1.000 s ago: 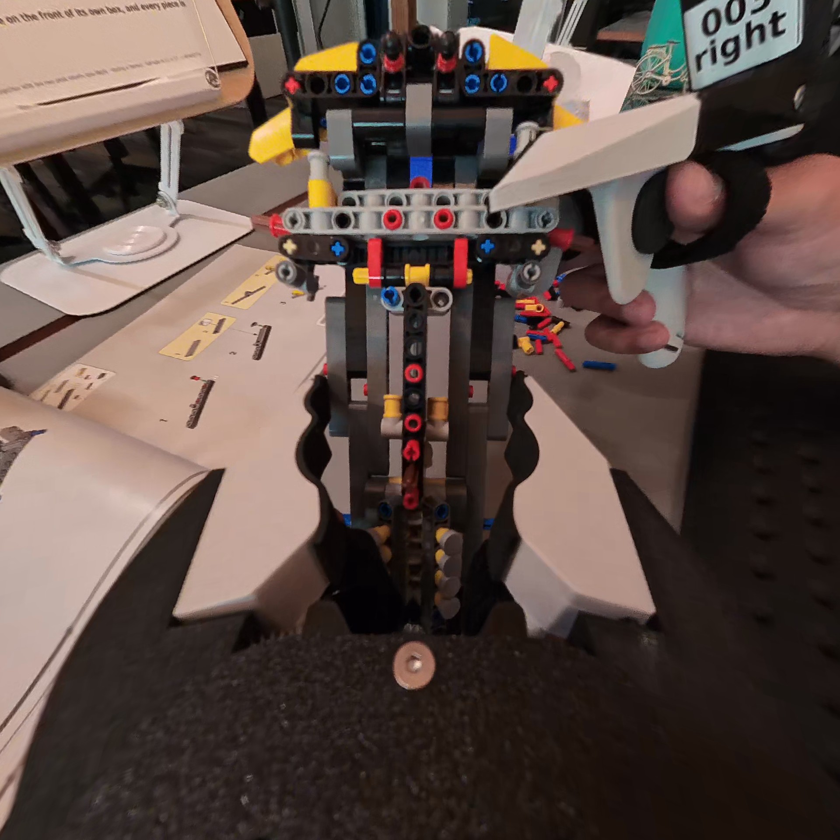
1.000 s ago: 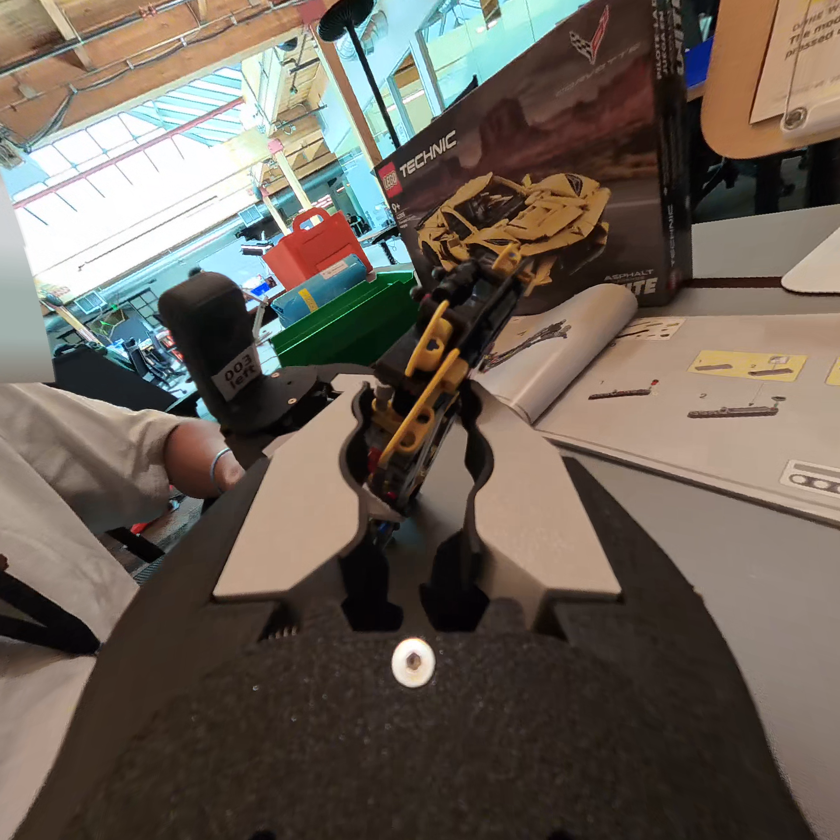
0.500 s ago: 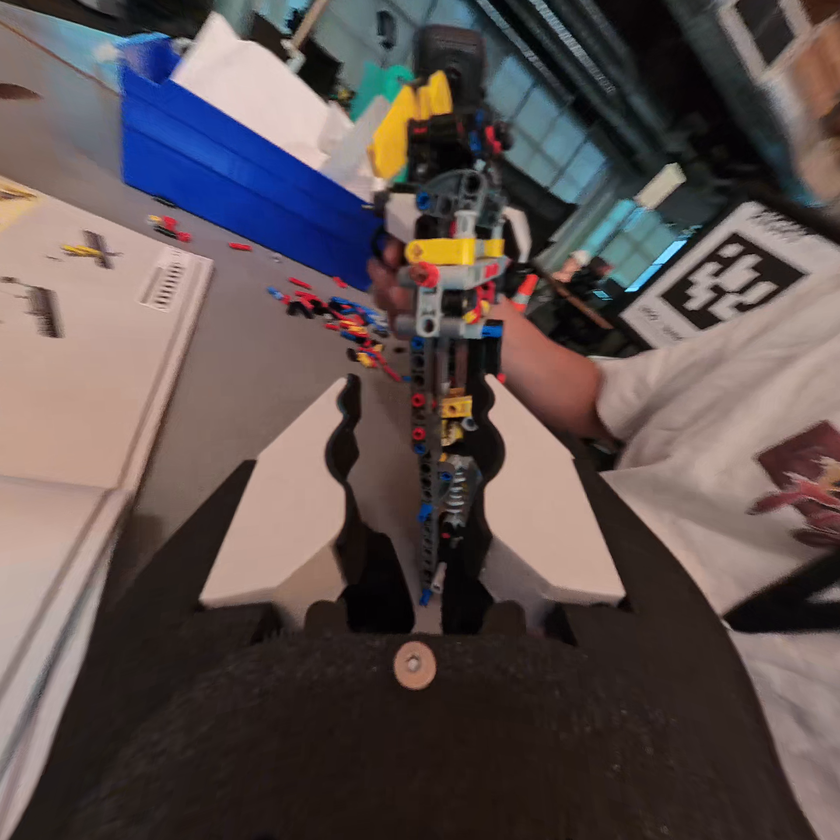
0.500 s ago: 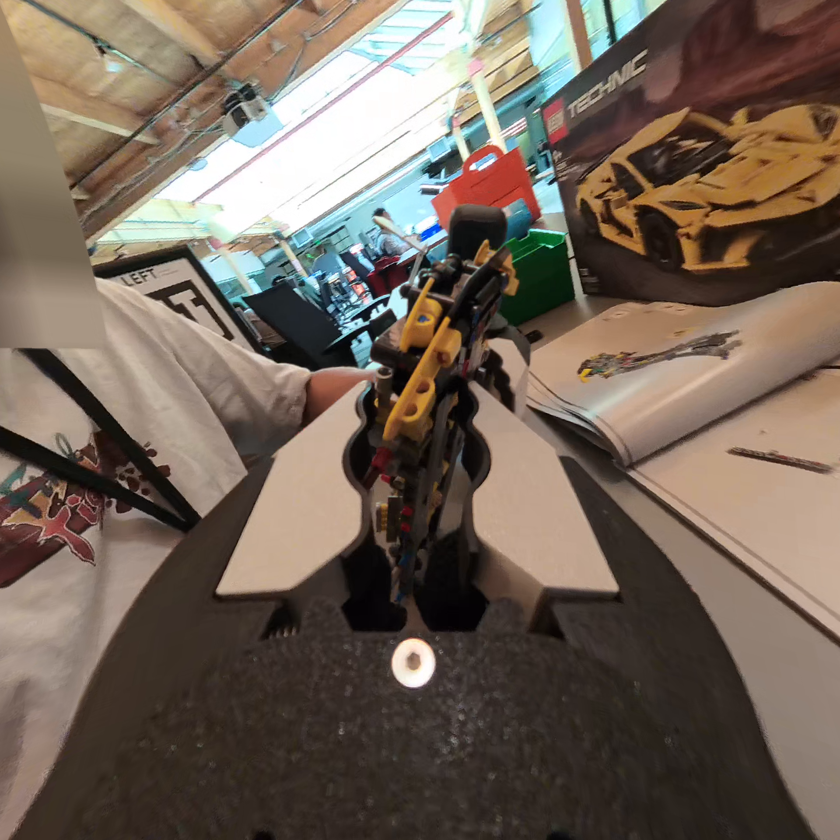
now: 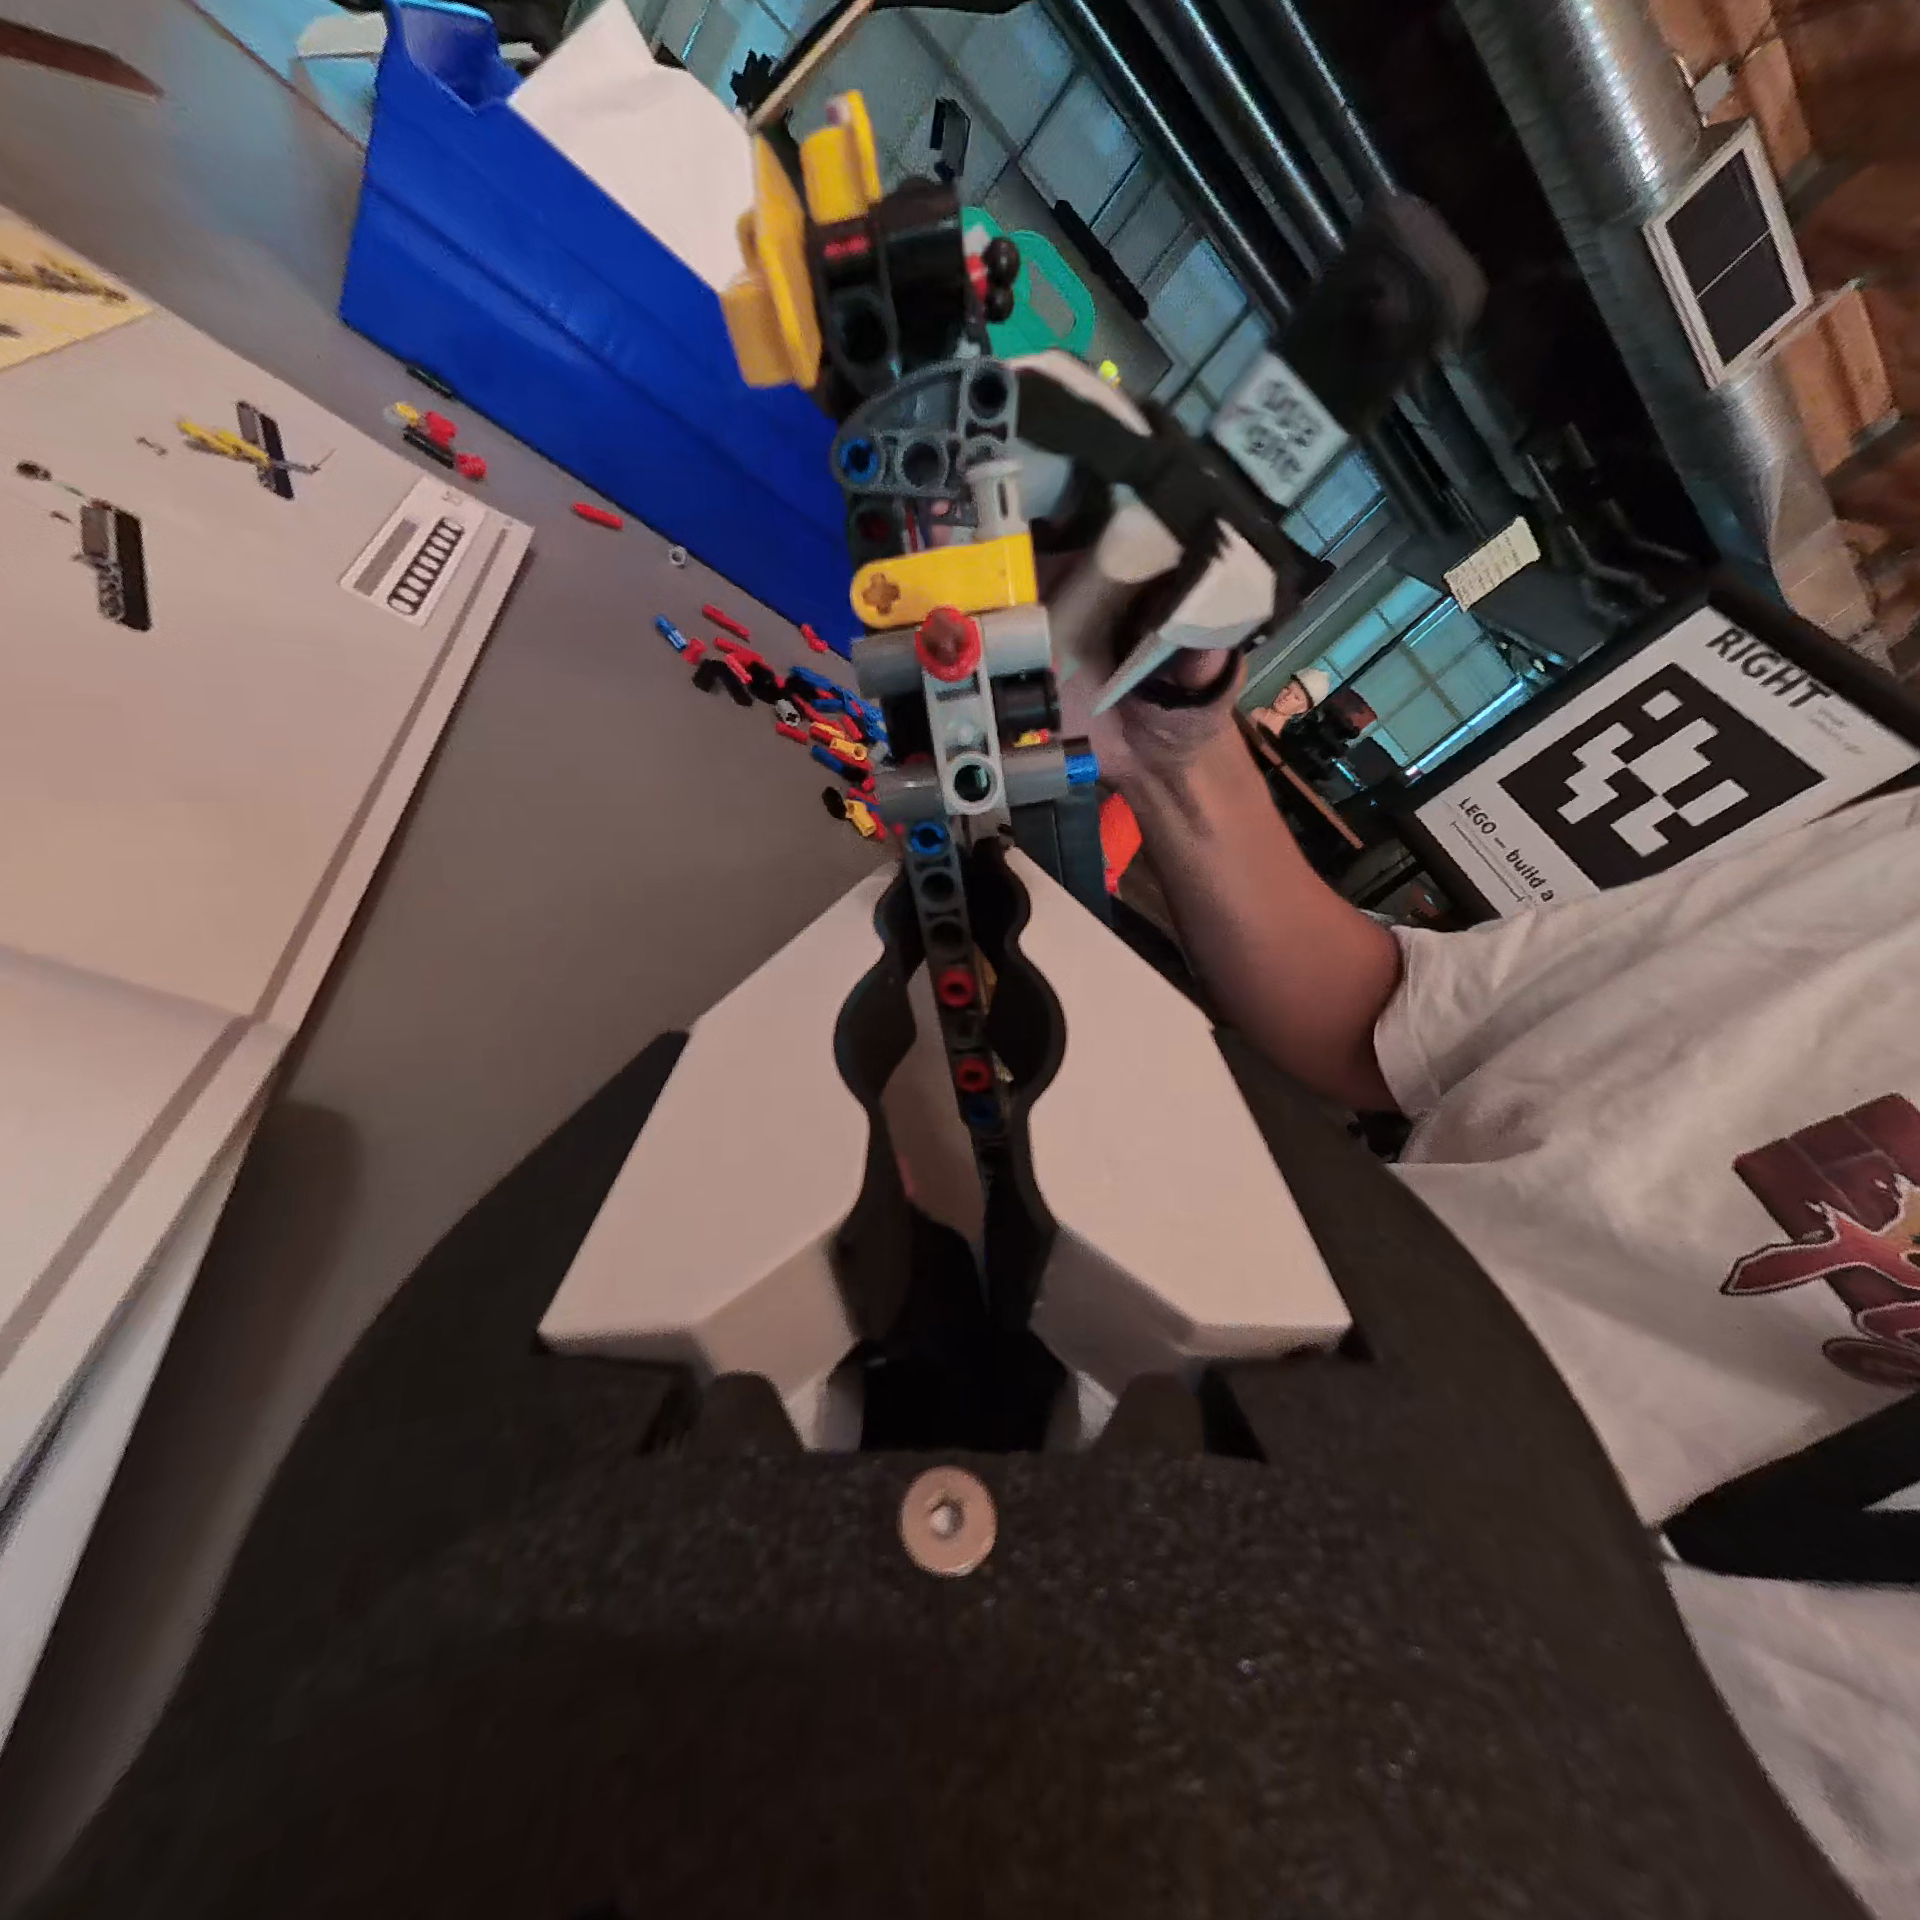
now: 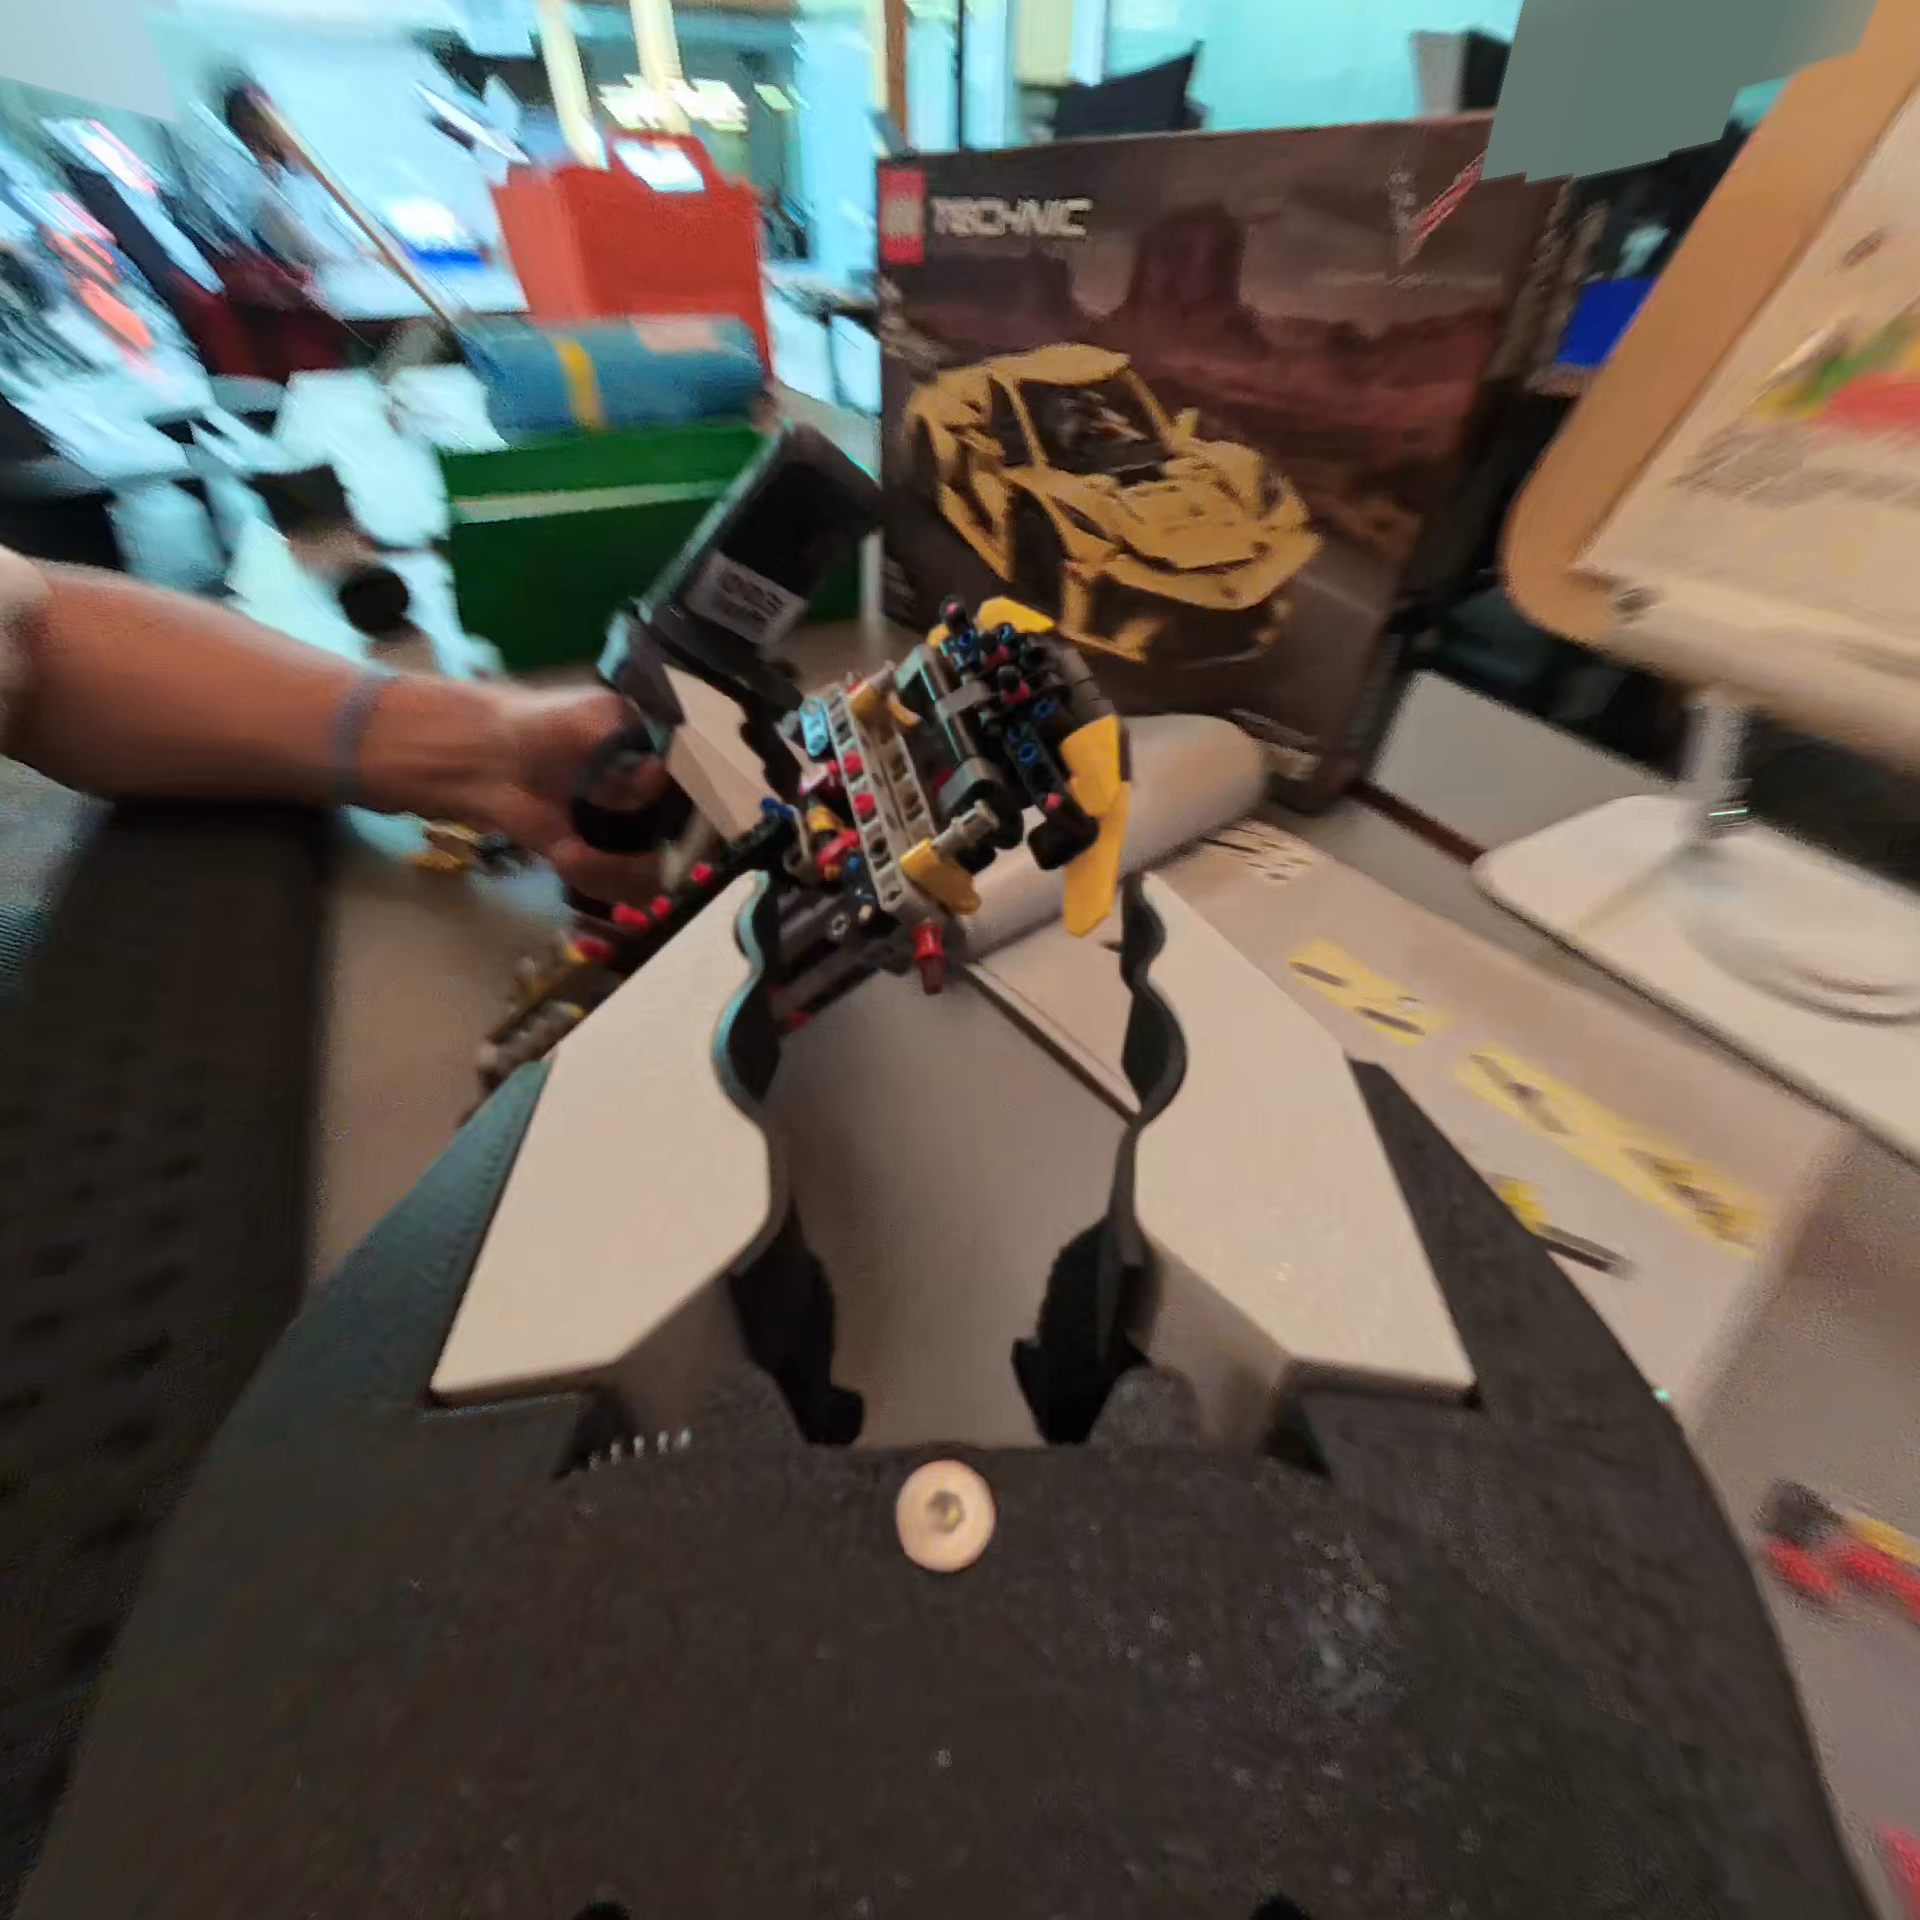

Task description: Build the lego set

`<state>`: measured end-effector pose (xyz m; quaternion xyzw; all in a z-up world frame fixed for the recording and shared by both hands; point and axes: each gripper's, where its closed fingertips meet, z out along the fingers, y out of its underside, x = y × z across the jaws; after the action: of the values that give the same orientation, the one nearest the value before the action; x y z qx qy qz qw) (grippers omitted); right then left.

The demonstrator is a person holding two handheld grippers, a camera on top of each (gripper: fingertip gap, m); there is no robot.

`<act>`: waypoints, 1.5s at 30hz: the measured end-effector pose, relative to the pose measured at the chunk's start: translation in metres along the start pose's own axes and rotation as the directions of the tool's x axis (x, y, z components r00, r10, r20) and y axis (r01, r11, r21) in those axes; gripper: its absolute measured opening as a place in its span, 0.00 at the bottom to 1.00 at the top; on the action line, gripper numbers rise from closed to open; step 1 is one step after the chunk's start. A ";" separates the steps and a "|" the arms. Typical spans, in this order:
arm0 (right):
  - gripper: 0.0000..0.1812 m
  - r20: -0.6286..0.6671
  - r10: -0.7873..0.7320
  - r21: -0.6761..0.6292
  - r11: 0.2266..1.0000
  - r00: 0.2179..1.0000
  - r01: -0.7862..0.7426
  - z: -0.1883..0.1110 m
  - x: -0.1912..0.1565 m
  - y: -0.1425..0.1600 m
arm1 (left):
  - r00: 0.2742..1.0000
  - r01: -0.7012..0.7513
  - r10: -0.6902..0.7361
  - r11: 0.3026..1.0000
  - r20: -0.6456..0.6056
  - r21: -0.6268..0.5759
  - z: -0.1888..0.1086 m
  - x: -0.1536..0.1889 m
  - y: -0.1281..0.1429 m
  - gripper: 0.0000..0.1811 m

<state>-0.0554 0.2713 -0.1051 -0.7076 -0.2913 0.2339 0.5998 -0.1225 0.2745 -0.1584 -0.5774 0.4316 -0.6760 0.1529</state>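
The partly built Lego model [image 5: 940, 582], black and grey beams with yellow panels and red and blue pins, is held up in the air. My left gripper [image 5: 951, 904] is shut on its long black beam, with the model edge-on and rising past the fingertips. In the right wrist view my right gripper [image 6: 940, 914] is open and empty. The model [image 6: 966, 769] hangs just beyond its tips, nearest the left fingertip. The left gripper [image 6: 727, 748] holds it from the left. The right gripper [image 5: 1153, 561] also shows beside the model's upper right.
A blue bin [image 5: 582, 301] and loose small pieces [image 5: 790, 696] lie on the grey table. The open instruction booklet [image 5: 208, 644] is at the left. The set's box [image 6: 1195, 416], a green bin [image 6: 592, 520] and a white stand base [image 6: 1714, 914] stand behind. My hands' fingertips stand some 9 cm from each other.
My right gripper has opened, let go of the model and drawn back. My left gripper has closed tighter on the beam and turned the model edge-on.
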 end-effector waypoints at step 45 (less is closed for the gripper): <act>0.21 -0.046 -0.591 -0.630 0.643 0.805 0.436 0.019 -0.019 0.017 | 0.998 -0.066 0.066 0.997 0.010 -0.038 0.006 0.021 0.010 0.04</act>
<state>-0.0804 0.2696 -0.1257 -0.7675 -0.4617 -0.1405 0.4219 -0.1263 0.2517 -0.1527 -0.5693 0.4622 -0.6592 0.1666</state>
